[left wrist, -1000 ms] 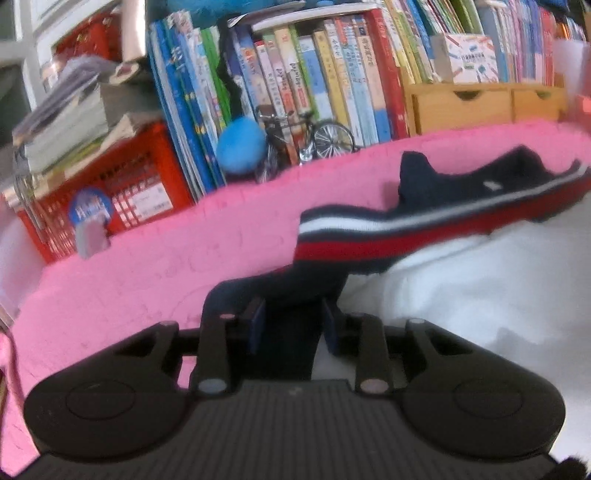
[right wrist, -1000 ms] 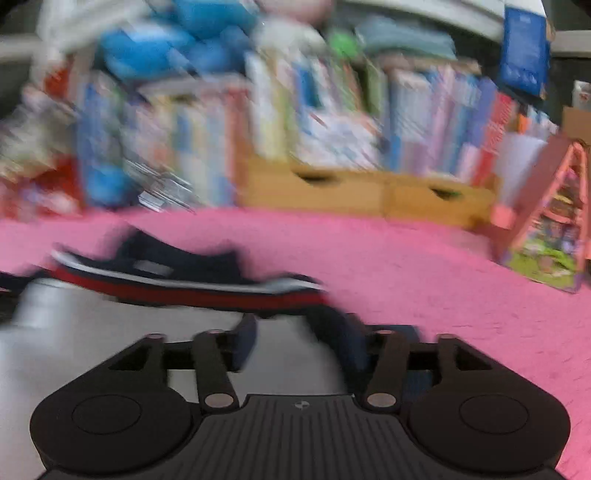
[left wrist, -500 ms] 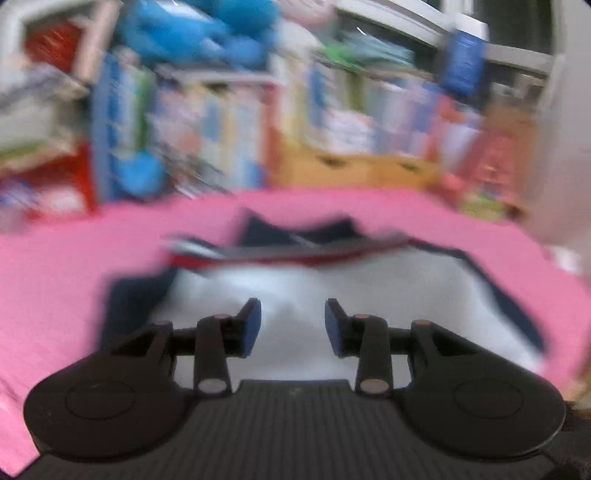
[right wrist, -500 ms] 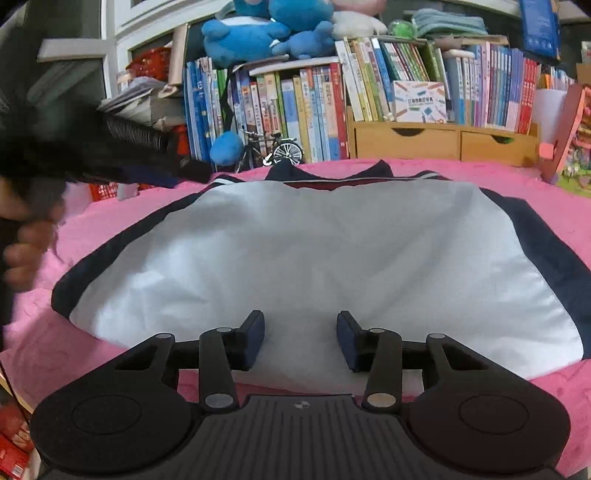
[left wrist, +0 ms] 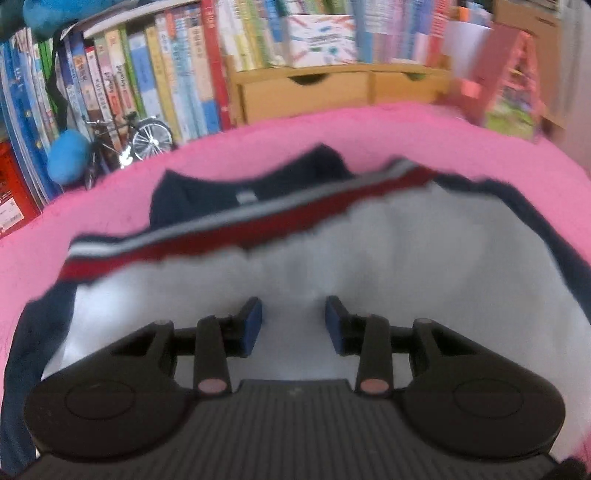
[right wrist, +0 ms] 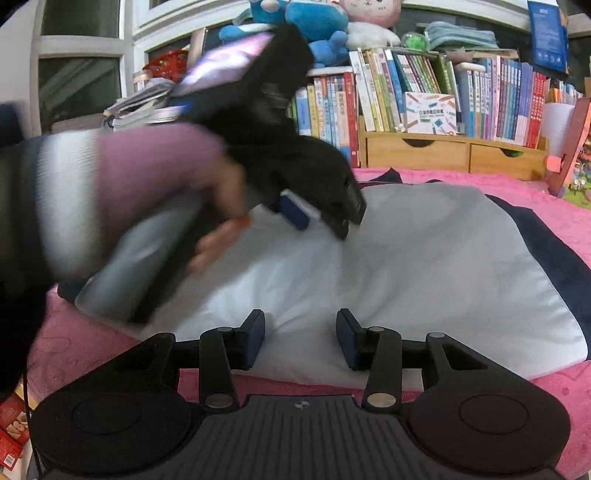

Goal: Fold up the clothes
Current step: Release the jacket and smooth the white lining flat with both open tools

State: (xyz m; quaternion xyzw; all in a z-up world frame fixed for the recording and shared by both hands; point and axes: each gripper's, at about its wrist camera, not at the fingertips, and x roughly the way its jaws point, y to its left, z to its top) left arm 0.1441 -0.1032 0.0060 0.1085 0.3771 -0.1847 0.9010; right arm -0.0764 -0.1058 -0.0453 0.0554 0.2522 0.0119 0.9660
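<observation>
In the left wrist view, the left gripper (left wrist: pixel 293 325) hangs over a white garment with navy sleeves and a red, white and navy striped band (left wrist: pixel 406 266), which lies spread on a pink fuzzy cover (left wrist: pixel 258 147). The gripper is released: its blue pads (left wrist: pixel 251 325) stand apart with only white cloth seen in the gap below them, nothing pinched. The striped band runs across the far side of the white panel, with a navy collar part rising just behind it. Beyond the cover stand a row of upright books (left wrist: pixel 147 85), a small model bicycle (left wrist: pixel 129 142), a blue plush ball (left wrist: pixel 68 160) and a pale wooden drawer unit (left wrist: pixel 332 92). In the right wrist view, the right gripper (right wrist: pixel 301 339) sits low at the near edge of the same garment (right wrist: pixel 424 266), also released, its pads open over the white hem and the pink cover with nothing between them. The left gripper (right wrist: pixel 317 210) appears here from the side, blurred, held by a hand (right wrist: pixel 218 221) in a pink and grey striped sleeve (right wrist: pixel 110 184), hovering above the white panel. Plush toys (right wrist: pixel 314 22) sit on top of the bookshelf behind.
</observation>
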